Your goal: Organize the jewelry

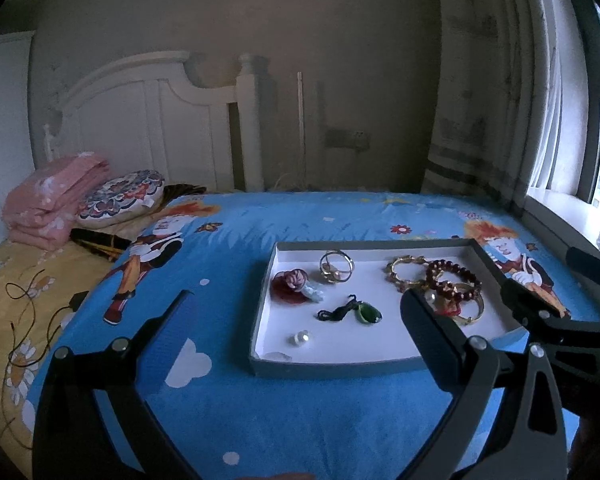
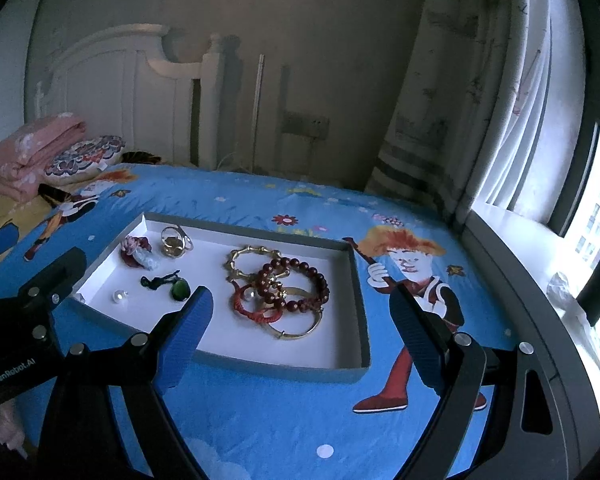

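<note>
A shallow grey tray with a white floor (image 1: 266, 280) (image 2: 360, 280) lies on the blue cartoon bedsheet. It holds a pile of bracelets: dark red beads (image 1: 454, 276) (image 2: 296, 276), a gold bamboo bangle (image 1: 404, 270) (image 2: 248, 258), a red cord (image 2: 256, 308) and a plain gold bangle (image 2: 300, 330). On its left side lie a green pendant (image 1: 368, 314) (image 2: 180, 290), a pearl (image 1: 301, 337) (image 2: 119, 296), gold rings (image 1: 336, 266) (image 2: 175, 242) and a red-pink ornament (image 1: 294, 286) (image 2: 136, 252). My left gripper (image 1: 296, 312) and right gripper (image 2: 300, 310) hover open and empty in front of the tray.
A folded pink blanket (image 1: 48, 200) and a patterned cushion (image 1: 120, 196) sit by the white headboard (image 1: 152, 120). A black cord (image 1: 28, 320) trails over the yellow sheet at the left. A curtain and window sill (image 2: 540, 248) border the bed on the right.
</note>
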The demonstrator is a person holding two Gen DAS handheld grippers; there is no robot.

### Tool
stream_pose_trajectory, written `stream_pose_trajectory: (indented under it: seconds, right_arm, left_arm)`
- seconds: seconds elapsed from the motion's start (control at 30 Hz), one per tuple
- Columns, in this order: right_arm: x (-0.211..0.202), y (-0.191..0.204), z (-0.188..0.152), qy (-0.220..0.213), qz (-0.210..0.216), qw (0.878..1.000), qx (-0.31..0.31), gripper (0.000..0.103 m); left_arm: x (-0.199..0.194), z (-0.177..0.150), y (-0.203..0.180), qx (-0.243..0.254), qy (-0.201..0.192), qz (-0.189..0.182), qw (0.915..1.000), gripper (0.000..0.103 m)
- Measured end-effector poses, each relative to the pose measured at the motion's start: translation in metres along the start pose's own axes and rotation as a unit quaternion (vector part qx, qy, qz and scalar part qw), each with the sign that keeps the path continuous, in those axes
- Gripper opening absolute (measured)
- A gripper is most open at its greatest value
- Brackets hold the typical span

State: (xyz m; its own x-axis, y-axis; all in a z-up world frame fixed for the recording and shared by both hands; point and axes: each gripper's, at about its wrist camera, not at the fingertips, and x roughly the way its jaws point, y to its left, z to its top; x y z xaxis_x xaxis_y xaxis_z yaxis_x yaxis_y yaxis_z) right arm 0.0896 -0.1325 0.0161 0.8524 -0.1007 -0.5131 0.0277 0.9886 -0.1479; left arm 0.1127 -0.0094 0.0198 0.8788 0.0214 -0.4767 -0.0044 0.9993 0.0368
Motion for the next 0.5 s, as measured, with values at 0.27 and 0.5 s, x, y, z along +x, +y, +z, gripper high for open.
stream_pose_trajectory:
  seconds: [0.27, 0.5]
  right_arm:
    - [0.0021, 0.0, -0.0025, 0.006, 0.0, 1.0, 0.003, 0.084]
    - [0.002, -0.0001, -0.0025, 0.005, 0.0, 1.0, 0.002, 0.084]
  left_arm:
    - [0.0004, -0.0016, 0.0025, -0.007, 0.002, 0.014, 0.9999, 0.098]
    - [-0.0002, -0.0016, 0.0042, -0.012, 0.002, 0.013, 0.9998, 0.098]
